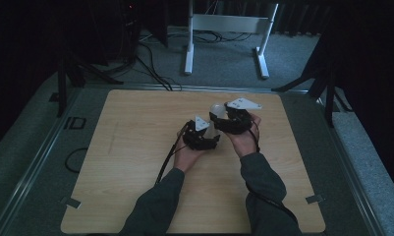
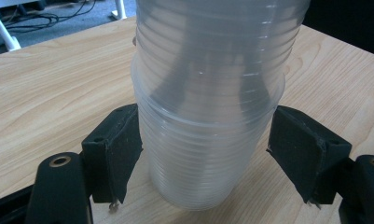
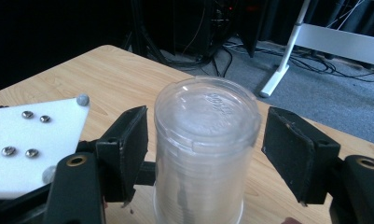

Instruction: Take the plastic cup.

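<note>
Cups (image 2: 208, 107), clear plastic ones nested upside down in a stack, stand on the wooden counter (image 1: 135, 147) near its middle, with both hands closed in around them. Left gripper (image 1: 208, 140) sits low at the stack's base, jaws apart on either side of the bottom cup, the left pad touching its wall and the right pad just clear. Right gripper (image 1: 223, 119) is up by the top cup (image 3: 207, 116), jaws apart with a gap showing on each side.
</note>
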`<act>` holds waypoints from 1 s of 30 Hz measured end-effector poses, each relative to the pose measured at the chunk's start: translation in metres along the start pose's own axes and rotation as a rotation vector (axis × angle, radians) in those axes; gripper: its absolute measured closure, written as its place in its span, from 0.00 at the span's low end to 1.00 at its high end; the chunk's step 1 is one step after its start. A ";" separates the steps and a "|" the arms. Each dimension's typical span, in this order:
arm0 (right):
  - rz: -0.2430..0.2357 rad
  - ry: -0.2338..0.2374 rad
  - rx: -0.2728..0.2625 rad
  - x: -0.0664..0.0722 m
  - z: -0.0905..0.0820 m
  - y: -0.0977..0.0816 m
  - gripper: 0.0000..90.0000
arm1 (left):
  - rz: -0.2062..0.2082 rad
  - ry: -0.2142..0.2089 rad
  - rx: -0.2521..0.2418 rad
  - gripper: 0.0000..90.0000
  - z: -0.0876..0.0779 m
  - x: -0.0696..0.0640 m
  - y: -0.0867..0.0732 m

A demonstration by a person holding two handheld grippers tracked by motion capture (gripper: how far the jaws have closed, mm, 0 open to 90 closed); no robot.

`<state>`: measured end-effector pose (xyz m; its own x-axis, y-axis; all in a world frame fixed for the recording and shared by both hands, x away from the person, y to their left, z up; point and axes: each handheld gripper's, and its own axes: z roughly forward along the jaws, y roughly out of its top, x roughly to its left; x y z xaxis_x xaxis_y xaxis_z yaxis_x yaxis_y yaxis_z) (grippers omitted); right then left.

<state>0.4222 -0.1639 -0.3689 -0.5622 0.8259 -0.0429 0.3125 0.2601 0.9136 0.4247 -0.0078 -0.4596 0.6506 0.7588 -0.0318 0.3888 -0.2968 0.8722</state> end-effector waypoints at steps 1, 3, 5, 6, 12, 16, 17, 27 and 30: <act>-0.002 0.000 0.002 0.000 0.001 0.000 0.34 | 0.003 0.002 -0.001 0.28 0.000 0.000 0.000; -0.002 -0.001 0.003 0.000 0.003 0.000 0.34 | 0.009 0.008 -0.002 0.29 0.000 -0.001 0.000; 0.001 0.000 0.006 0.000 0.005 0.000 0.34 | 0.011 0.010 -0.003 0.30 0.000 -0.001 0.000; 0.006 -0.001 0.009 -0.001 0.007 0.000 0.34 | 0.011 0.010 -0.005 0.30 -0.001 -0.001 0.000; 0.012 -0.005 0.017 -0.002 0.011 0.000 0.37 | 0.018 0.012 -0.012 0.31 -0.002 -0.002 0.000; 0.012 -0.005 0.021 -0.002 0.013 0.001 0.40 | 0.020 0.015 -0.012 0.31 -0.002 -0.002 0.000; 0.013 -0.002 0.023 -0.002 0.013 0.001 0.41 | 0.019 0.014 -0.013 0.31 -0.001 -0.002 0.000; 0.016 0.009 0.022 -0.003 0.011 0.003 0.43 | 0.017 0.027 -0.023 0.26 0.005 -0.003 0.002; 0.022 0.012 0.021 -0.004 0.010 0.003 0.43 | 0.018 0.032 -0.031 0.25 0.005 -0.003 0.003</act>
<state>0.4334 -0.1613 -0.3697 -0.5644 0.8253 -0.0183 0.3406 0.2529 0.9056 0.4268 -0.0141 -0.4597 0.6359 0.7718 -0.0007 0.3567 -0.2931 0.8870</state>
